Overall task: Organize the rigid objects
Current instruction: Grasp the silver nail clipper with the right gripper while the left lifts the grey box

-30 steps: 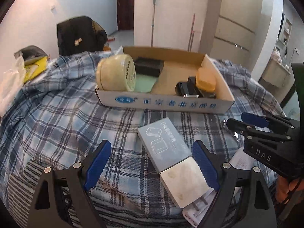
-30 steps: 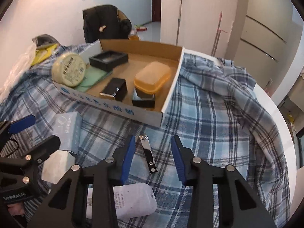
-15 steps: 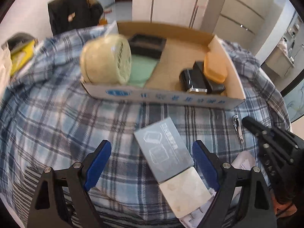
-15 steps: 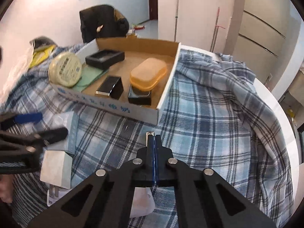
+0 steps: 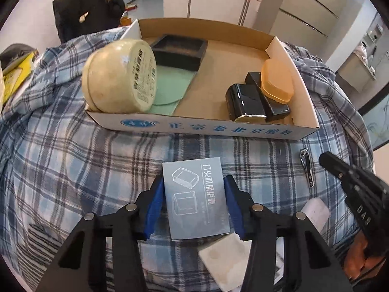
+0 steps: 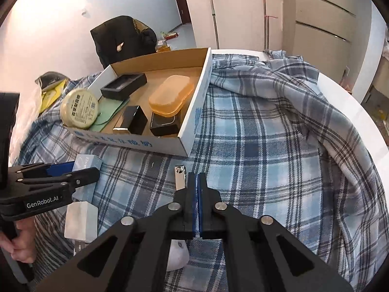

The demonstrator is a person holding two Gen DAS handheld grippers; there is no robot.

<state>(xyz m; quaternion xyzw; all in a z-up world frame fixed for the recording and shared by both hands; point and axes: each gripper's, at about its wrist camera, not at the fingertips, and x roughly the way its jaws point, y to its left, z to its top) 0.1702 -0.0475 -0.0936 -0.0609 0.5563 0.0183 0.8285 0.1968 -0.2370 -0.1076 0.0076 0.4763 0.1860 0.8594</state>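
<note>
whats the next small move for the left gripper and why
Probably lift the grey box and carry it toward the cardboard tray. The left gripper is closing, with its blue pads at both of the box's long sides, and the tray ahead shows bare floor in its middle.

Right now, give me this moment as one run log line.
left gripper: closing on grey card box | right gripper: shut, nail clipper beside its tip | cardboard tray: behind both
</note>
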